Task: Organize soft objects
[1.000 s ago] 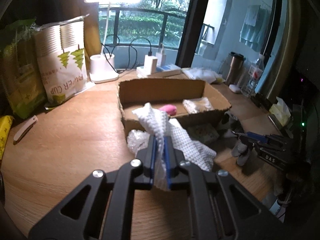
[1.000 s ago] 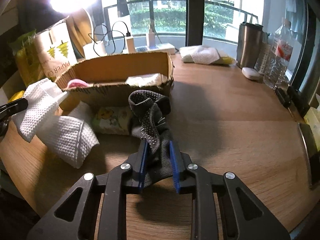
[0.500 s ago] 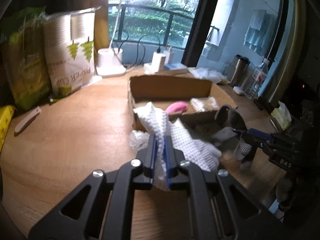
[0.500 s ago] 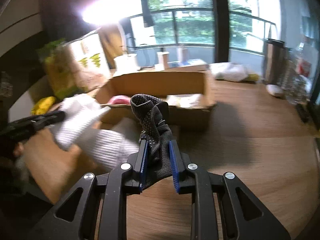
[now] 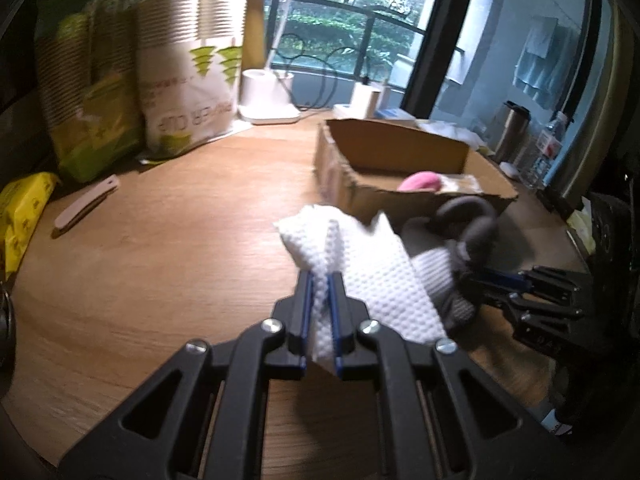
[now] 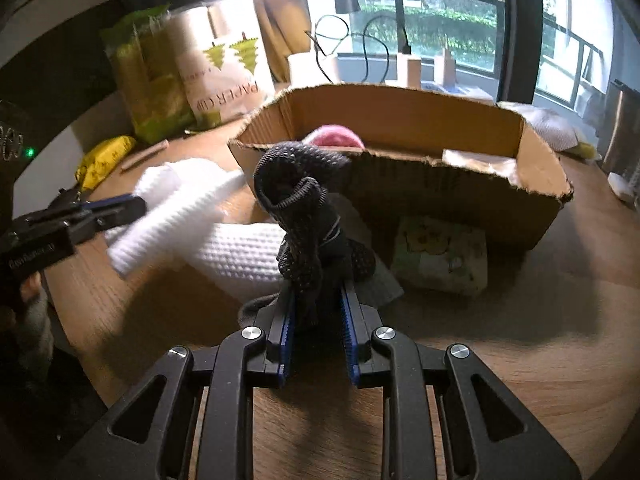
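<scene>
Gripper above wooden table beside window.

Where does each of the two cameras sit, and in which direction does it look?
Left wrist view: sits on the left hand-held gripper, looks forward and down along its fingers at the white cloth it holds; no part of the person's body shows.
Right wrist view: sits on the right hand-held gripper, looks at the dark sock it holds; a hand shows at the left edge.
Both share: the cardboard box, cloth, sock, wooden table, and each other's gripper.
</scene>
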A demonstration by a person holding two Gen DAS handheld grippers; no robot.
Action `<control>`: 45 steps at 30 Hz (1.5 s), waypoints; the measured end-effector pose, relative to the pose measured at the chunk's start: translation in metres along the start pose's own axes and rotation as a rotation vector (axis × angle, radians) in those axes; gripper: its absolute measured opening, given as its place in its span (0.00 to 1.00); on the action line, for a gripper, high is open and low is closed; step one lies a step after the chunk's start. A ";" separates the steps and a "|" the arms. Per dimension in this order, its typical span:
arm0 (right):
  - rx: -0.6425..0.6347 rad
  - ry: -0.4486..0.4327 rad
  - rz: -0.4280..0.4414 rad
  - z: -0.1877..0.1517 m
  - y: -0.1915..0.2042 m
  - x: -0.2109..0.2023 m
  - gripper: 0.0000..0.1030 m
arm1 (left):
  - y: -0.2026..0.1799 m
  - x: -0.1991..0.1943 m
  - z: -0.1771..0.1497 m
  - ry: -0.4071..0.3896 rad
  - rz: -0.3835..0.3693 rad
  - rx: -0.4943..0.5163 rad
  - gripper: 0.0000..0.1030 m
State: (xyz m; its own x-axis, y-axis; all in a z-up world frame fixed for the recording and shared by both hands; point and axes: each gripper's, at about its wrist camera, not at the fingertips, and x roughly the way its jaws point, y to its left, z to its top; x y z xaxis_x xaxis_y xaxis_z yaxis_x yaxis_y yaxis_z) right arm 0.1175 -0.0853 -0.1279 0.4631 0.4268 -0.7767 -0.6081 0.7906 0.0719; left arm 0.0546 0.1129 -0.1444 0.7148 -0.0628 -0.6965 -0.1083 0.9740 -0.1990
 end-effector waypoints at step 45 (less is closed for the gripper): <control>0.083 0.030 0.009 -0.009 -0.013 0.001 0.49 | -0.007 0.021 -0.014 0.063 0.167 0.160 0.68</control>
State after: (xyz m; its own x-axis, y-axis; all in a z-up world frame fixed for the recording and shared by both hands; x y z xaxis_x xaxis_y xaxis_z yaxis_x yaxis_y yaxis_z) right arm 0.1199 -0.0997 -0.1351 0.4371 0.4218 -0.7944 -0.5558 0.8211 0.1301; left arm 0.0609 0.1017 -0.1675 0.6510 0.0935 -0.7533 -0.1069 0.9938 0.0309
